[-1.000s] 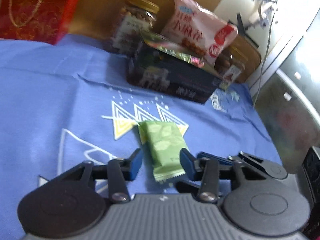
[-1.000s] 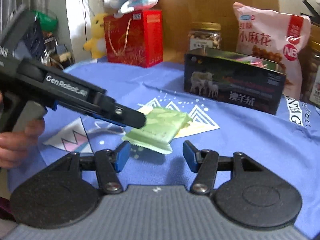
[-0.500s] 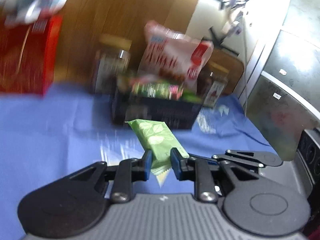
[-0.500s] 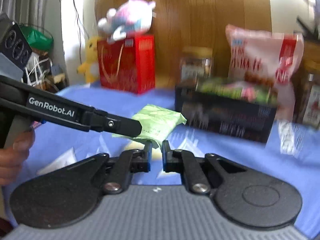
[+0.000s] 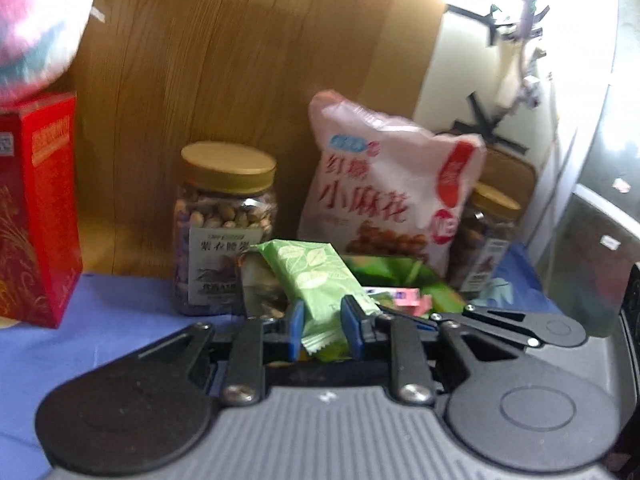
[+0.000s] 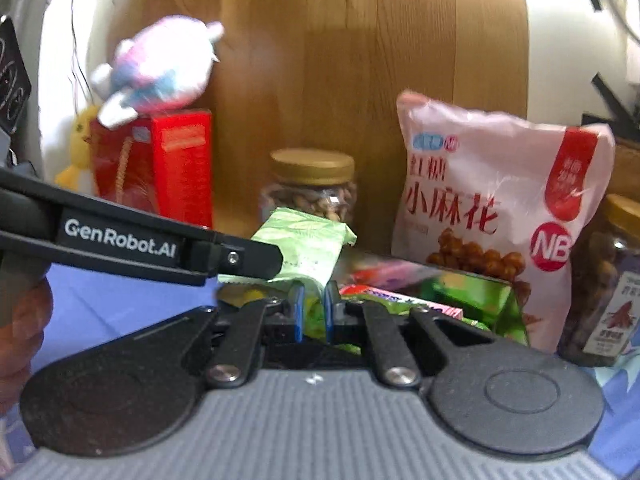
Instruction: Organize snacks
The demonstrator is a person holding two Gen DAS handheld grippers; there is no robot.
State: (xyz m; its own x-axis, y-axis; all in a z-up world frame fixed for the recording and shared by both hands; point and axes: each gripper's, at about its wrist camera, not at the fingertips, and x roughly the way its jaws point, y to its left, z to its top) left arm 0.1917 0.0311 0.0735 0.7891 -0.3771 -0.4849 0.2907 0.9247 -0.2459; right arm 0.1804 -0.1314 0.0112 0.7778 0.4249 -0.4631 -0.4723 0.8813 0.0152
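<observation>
Home, prob. bedroom: plush toy (image 6: 160, 64) on red gift bag (image 6: 160, 164), wood headboard (image 6: 340, 60).

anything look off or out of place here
One oddity: both hand-held grippers pinch the same green snack packet. The left hand-held gripper clamps its crimped end and the right hand-held gripper grips its edge, over the open box of snacks. Nothing looks spilled or damaged.

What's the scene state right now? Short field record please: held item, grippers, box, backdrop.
held item: green snack packet, raised above the box
left gripper: shut on the packet's lower end
right gripper: shut on the same packet
box: open snack box under the packet, already holding mixed wrappers
behind box: nut jar, pink snack bag, second jar
far left: red gift bag, plush toy on top
</observation>
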